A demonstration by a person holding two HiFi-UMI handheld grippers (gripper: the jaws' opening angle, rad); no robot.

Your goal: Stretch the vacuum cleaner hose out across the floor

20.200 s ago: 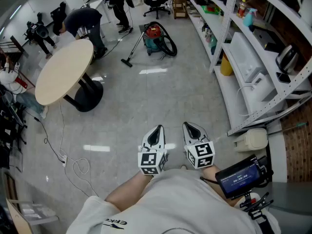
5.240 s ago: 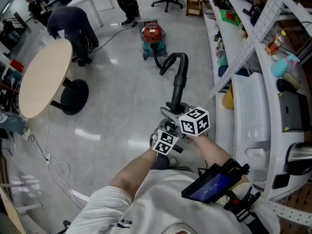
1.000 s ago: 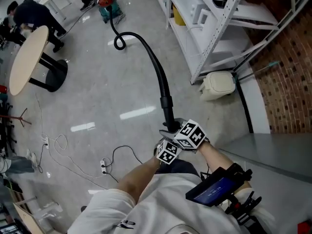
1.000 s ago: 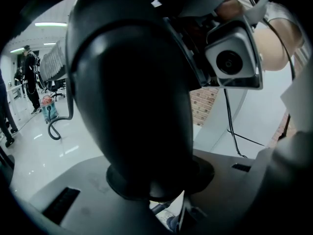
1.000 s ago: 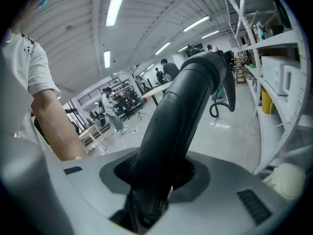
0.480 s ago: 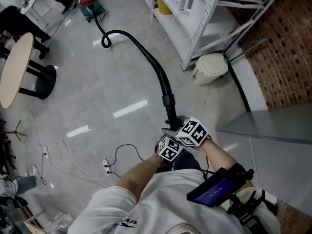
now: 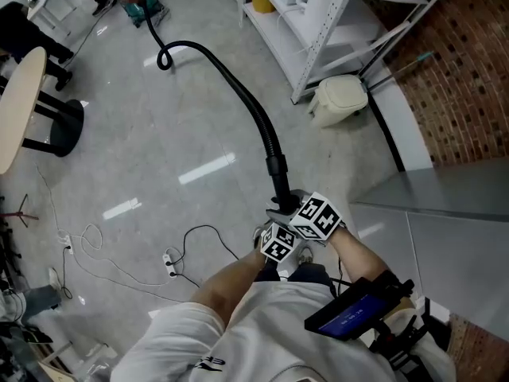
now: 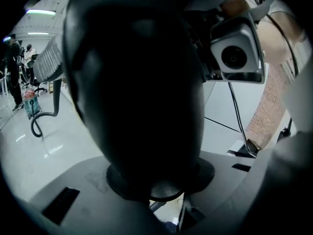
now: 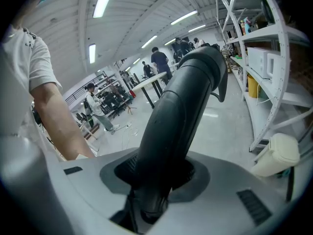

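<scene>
The black vacuum hose runs from the red and green vacuum cleaner at the far top left, through one small loop, across the grey floor to its rigid handle. Both grippers hold that handle just in front of me. My left gripper is shut on it from the left and my right gripper from the right. In the left gripper view the handle fills the space between the jaws; the hose and the vacuum cleaner show far off. The right gripper view shows the handle clamped.
White metal shelving lines the right side, with a cream bin at its foot. A brick wall and a grey raised slab lie right. Cables and a power strip lie left; a round table stands far left.
Both grippers have carried the handle farther from the vacuum cleaner. The hose lies longer and straighter, and its loop and the vacuum cleaner sit nearer the top left corner.
</scene>
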